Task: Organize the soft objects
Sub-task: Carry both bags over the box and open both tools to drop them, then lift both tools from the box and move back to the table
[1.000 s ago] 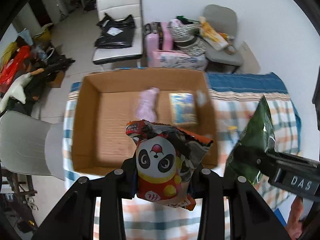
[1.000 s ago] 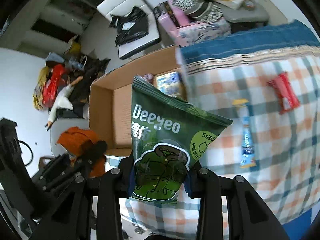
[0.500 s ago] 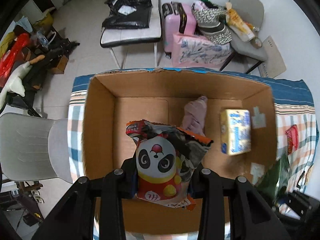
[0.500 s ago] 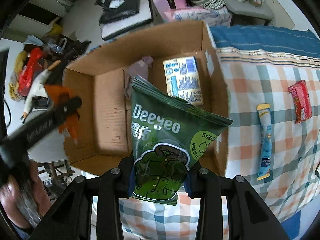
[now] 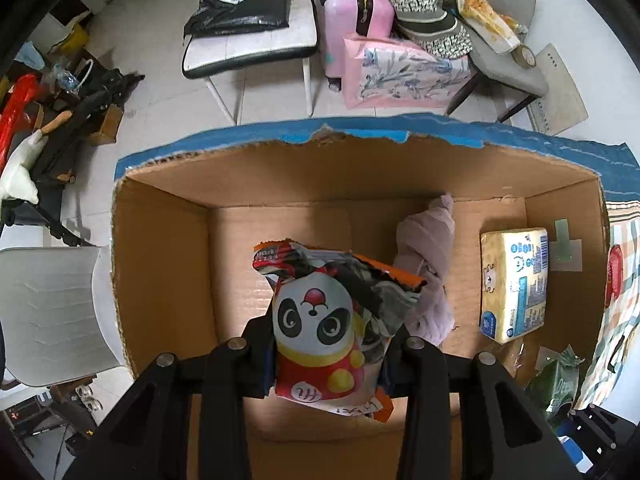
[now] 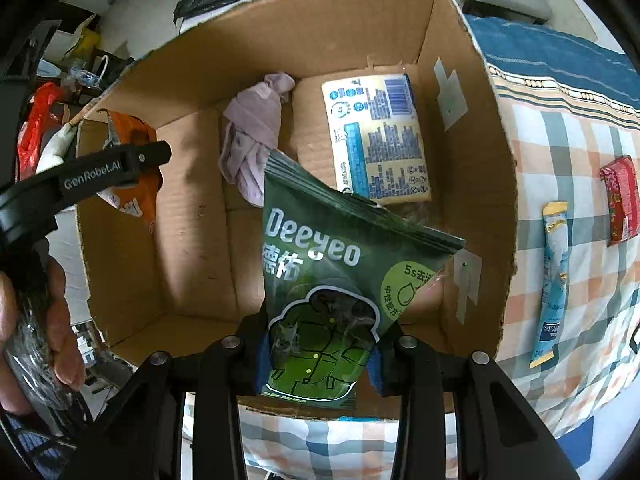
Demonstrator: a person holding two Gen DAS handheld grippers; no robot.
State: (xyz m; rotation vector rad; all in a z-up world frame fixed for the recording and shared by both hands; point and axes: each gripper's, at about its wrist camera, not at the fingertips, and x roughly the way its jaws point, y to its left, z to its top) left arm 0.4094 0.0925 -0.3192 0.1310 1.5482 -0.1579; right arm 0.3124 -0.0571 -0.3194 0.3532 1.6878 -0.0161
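Note:
A panda snack bag (image 5: 320, 320) sits between the fingers of my left gripper (image 5: 326, 360), low inside the left half of a cardboard box (image 5: 160, 260). The jaws are opening, with the pads still against the bag. My right gripper (image 6: 316, 356) is shut on a green Deeyeo pouch (image 6: 332, 264) that hangs over the box's (image 6: 480, 140) right half. On the box floor lie a pink cloth (image 6: 252, 140) and a tissue pack (image 6: 380, 140). The right wrist view shows the left gripper's finger (image 6: 116, 168) and the person's hand (image 6: 60, 320) at the left.
The box stands on a checked tablecloth (image 6: 580, 120), where a blue sachet (image 6: 554, 272) and a red packet (image 6: 620, 200) lie to its right. A white chair (image 5: 48, 308) stands left of the table. Beyond are another chair, a pink suitcase (image 5: 352, 12) and bags.
Both grippers have come down and over the box, so it fills each view. The panda bag and the green pouch now hang inside the box walls.

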